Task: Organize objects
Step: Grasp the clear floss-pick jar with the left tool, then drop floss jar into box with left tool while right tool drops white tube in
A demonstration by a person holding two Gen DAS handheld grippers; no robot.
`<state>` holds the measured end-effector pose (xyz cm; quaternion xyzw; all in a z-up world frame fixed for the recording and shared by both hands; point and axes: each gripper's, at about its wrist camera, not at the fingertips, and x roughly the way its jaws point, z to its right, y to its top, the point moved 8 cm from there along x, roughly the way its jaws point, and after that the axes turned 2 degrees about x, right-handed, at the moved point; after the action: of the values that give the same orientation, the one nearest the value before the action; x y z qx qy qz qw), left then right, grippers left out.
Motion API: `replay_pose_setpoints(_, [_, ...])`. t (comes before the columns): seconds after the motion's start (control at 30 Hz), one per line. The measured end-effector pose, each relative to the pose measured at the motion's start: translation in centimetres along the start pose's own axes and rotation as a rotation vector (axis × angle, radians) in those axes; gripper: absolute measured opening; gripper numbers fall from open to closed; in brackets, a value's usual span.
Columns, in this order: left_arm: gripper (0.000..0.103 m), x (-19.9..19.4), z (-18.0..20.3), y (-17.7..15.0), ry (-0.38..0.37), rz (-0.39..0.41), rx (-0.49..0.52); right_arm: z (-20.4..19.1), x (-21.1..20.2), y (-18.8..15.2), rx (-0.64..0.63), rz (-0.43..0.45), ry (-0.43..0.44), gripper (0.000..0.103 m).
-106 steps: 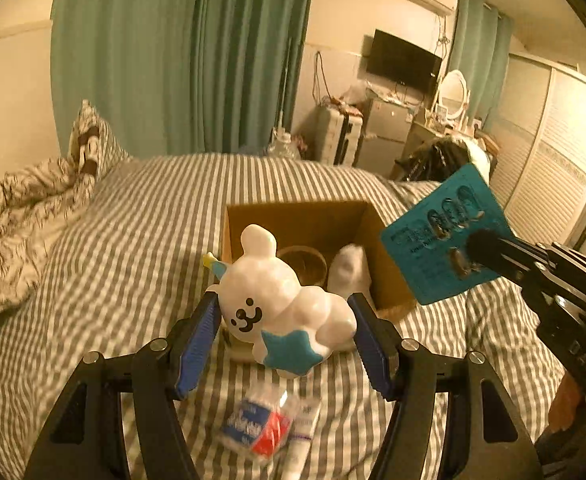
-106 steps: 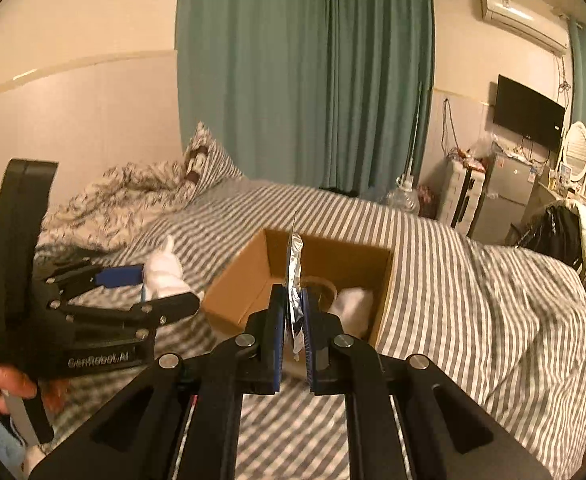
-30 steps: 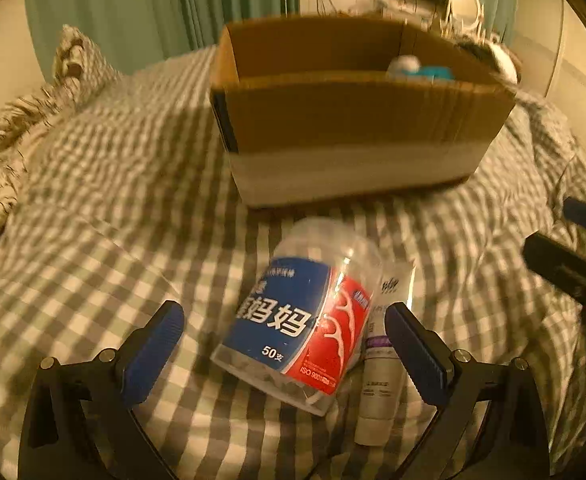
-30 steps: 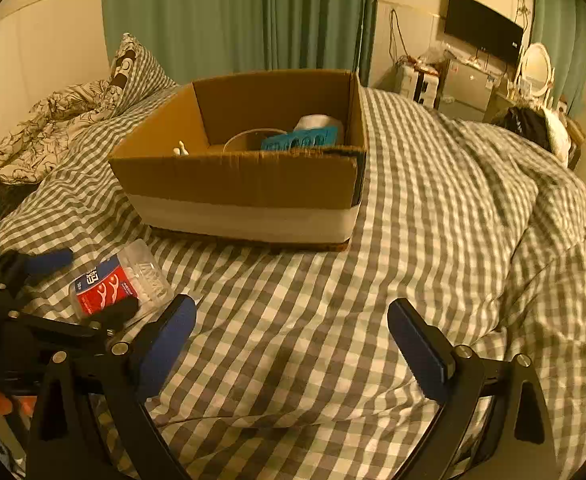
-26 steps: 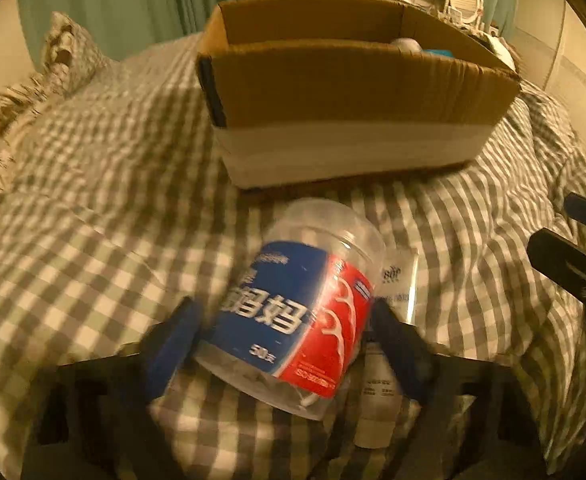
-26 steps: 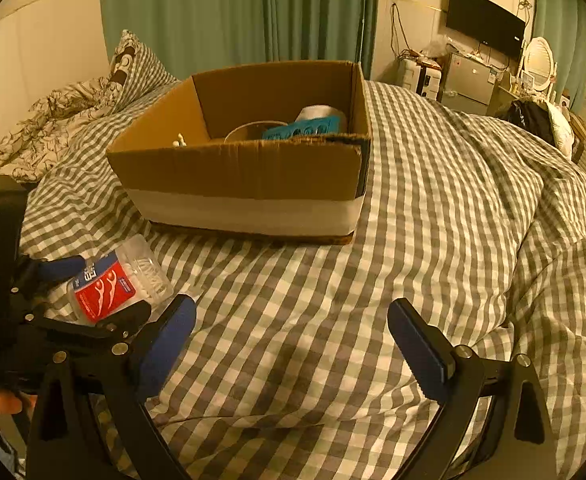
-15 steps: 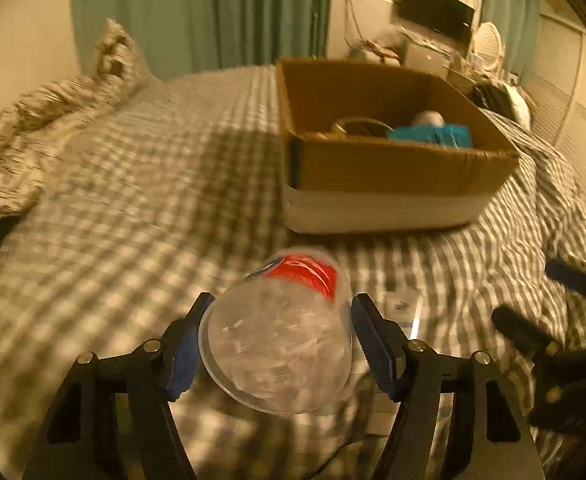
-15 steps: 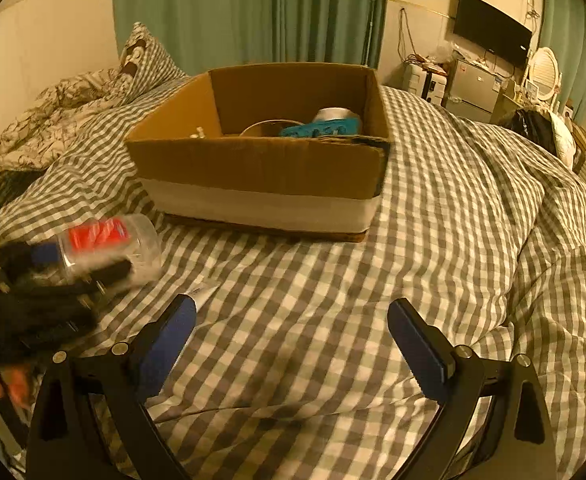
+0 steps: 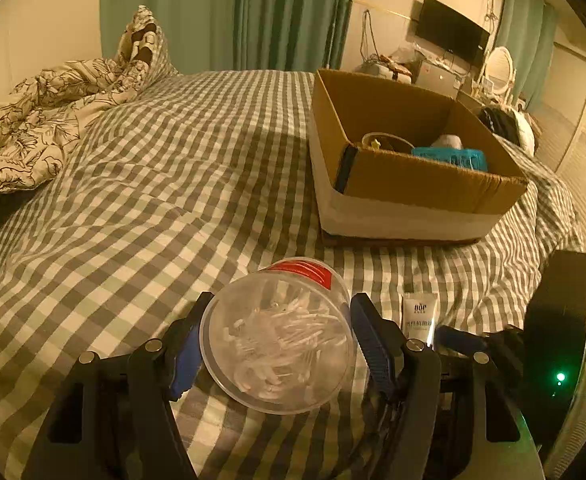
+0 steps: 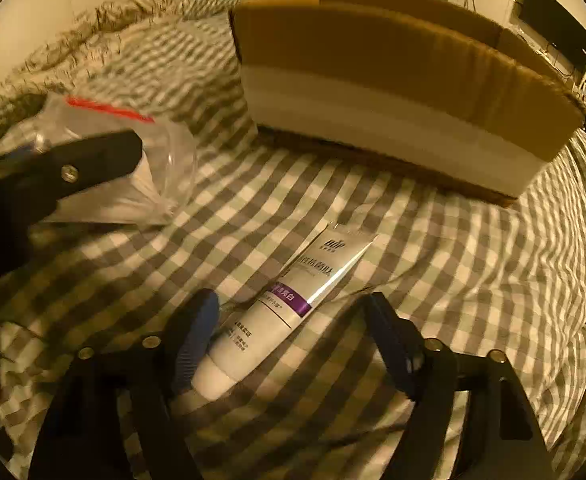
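Clamping the clear floss-pick jar (image 9: 277, 344) lifted off the gingham bedspread (image 9: 173, 200), the left gripper (image 9: 273, 340) readies it for the cardboard box (image 9: 413, 184), while the right gripper (image 10: 289, 324), jaws closing but not pressing, straddles the white tube (image 10: 289, 300) to collect it next

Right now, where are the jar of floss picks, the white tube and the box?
jar of floss picks (image 9: 277, 344), left wrist view, clear bottom.
white tube (image 10: 289, 304), right wrist view, purple band.
box (image 9: 421, 188), left wrist view, front wall.
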<state>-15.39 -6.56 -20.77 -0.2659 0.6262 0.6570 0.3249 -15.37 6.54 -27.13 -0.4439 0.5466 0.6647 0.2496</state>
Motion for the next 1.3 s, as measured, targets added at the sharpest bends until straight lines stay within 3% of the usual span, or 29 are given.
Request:
replay_pose_setpoints(0.13, [0.07, 0.1, 0.7, -0.3, 0.023, -0.005, 0.032, 0.3, -0.1, -0.3, -0.004, 0.006, 0.006, 0.032])
replay_pose_setpoints(0.23, [0.07, -0.1, 1.2, -0.6, 0.042, -0.004, 0.056, 0.7, -1.1, -0.5, 0.0, 0.024, 0.025, 0.022])
replay_pose_setpoints(0.37, [0.069, -1.0, 2.2, -0.6, 0.057, 0.01, 0.086, 1.8, -3.0, -0.6, 0.015, 0.054, 0.03, 0.021])
replay_pose_setpoints(0.83, [0.065, -6.2, 5.2, 0.2, 0.007, 0.067, 0.075, 5.6, -12.7, 1.0, 0.062, 0.232, 0.039, 0.021])
replay_pose_setpoints(1.03, [0.065, -8.2, 6.1, 2.9, 0.015, 0.121, 0.083, 6.1, -15.5, 1.7, 0.06, 0.287, 0.042, 0.021])
replay_pose_setpoints(1.3, [0.065, -9.8, 8.4, 8.9, -0.014, 0.201, 0.13, 7.6, -18.5, 5.4, 0.044, 0.362, 0.067, 0.021])
